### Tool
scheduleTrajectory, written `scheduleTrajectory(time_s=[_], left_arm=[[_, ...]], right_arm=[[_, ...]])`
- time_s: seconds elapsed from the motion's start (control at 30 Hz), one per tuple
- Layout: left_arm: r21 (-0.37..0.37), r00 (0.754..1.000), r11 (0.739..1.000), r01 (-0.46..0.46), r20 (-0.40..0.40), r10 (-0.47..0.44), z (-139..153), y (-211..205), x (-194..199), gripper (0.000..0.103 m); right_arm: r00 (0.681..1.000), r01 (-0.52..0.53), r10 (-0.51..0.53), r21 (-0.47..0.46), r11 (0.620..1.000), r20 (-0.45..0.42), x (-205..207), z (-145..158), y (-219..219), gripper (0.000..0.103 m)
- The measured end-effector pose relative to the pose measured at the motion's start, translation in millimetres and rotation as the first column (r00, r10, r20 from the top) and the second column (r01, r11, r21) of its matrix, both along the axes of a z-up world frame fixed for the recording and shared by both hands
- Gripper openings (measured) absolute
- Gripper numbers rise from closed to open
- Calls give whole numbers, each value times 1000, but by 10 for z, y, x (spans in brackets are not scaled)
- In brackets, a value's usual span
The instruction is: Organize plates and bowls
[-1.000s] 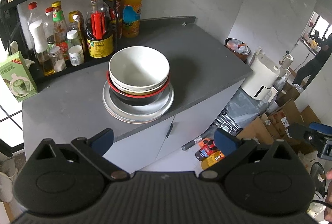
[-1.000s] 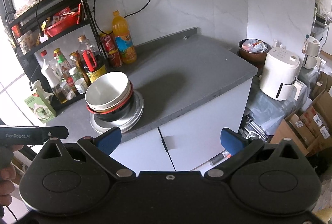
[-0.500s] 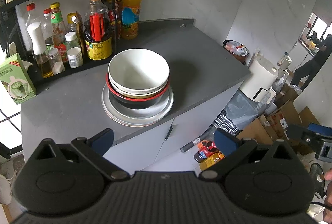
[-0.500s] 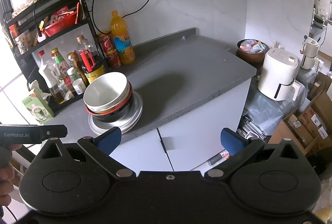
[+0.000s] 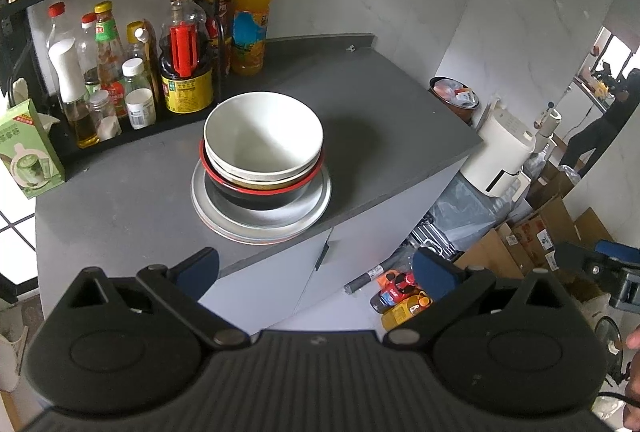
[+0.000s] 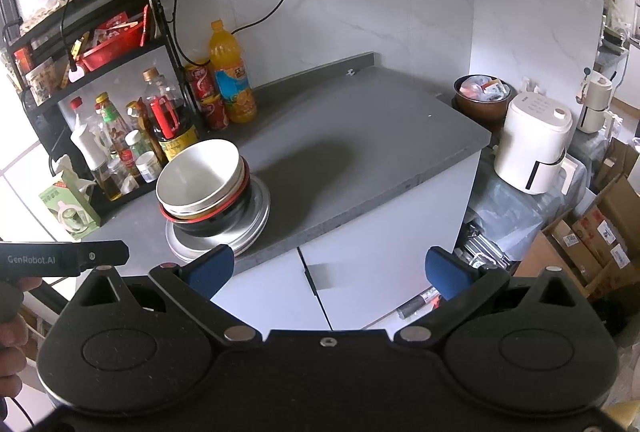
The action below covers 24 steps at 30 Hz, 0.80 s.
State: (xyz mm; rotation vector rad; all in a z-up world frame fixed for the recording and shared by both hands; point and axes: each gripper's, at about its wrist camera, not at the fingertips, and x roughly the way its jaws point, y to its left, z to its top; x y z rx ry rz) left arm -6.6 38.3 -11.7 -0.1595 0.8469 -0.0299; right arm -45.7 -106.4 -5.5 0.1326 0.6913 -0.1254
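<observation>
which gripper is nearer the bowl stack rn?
Left, by the look of it. The left gripper faces the bowl stack head-on, just off the counter edge. The right gripper sits off to the stack's right, where it looks smaller. Both are open and touch nothing.

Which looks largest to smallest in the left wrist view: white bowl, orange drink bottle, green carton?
1. white bowl
2. orange drink bottle
3. green carton
The bottle and carton look close in size; the bottle stands farther back, so their order is unsure.
</observation>
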Motion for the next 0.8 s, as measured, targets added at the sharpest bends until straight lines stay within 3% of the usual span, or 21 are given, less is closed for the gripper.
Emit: scheduleTrajectory(time_s=[0.8], left_arm=[[22, 1000, 1000, -2, 18, 2, 64, 101, 91, 102]], right_arm=[[1000, 12, -13, 15, 1000, 5, 19, -10, -13, 103]])
